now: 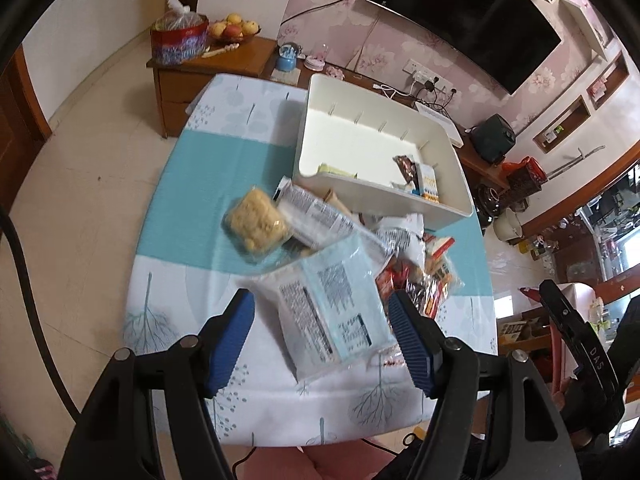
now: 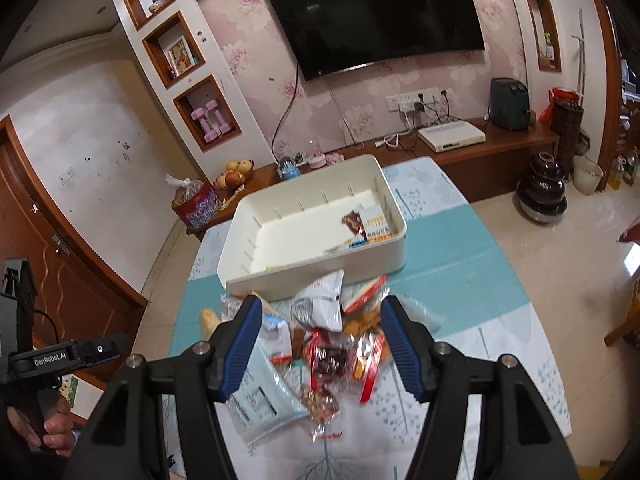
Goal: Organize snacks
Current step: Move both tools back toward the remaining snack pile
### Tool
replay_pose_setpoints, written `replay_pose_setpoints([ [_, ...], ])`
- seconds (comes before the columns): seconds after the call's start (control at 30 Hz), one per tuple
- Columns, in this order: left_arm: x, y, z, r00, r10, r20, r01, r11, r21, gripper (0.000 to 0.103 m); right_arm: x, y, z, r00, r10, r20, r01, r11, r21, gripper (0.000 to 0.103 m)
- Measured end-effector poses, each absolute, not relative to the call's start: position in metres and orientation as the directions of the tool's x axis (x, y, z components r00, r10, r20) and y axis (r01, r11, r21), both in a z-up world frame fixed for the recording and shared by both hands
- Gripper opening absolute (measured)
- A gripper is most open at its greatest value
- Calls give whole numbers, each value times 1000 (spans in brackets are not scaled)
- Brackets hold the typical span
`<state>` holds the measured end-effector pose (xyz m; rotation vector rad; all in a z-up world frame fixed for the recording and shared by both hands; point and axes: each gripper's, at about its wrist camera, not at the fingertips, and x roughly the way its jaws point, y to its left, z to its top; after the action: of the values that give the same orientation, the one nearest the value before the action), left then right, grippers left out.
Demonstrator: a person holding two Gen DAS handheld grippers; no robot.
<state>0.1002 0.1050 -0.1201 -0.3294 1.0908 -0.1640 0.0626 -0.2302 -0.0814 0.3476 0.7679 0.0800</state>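
Observation:
A pile of snack packets lies on the table's blue-and-white cloth [image 1: 188,184] in front of a white bin [image 1: 404,202]. My left gripper [image 1: 320,298] hangs open over a white-and-blue packet [image 1: 332,312], its blue pads apart from it on either side. Left of the pile sits a clear pack of yellow snack [image 1: 256,220], with a long silver packet [image 1: 316,212] beside it. My right gripper [image 2: 320,304] is open above the pile's red-wrapped sweets [image 2: 328,360] and a crumpled white bag [image 2: 320,300]. The bin [image 2: 380,258] holds a brown packet and an orange-and-white box [image 2: 374,224].
A wooden cabinet [image 1: 180,88] past the table's far end carries a red tin and a fruit bowl [image 1: 234,30]. A low bench with a white set-top box [image 2: 450,134] runs under the wall TV [image 2: 376,12]. A hand [image 2: 52,428] grips the left tool's handle.

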Motion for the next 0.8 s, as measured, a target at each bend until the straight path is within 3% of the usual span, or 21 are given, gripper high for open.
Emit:
replay_pose_setpoints([
  [0.37, 87, 114, -174, 392, -350, -851, -23, 921, -389, 81, 52, -230, -107, 637, 235, -735, 104, 918, 383, 62],
  [0.8, 112, 114, -232, 316, -457, -831, -10, 875, -485, 86, 76, -241, -158, 477, 372, -796, 224, 824, 520, 62],
])
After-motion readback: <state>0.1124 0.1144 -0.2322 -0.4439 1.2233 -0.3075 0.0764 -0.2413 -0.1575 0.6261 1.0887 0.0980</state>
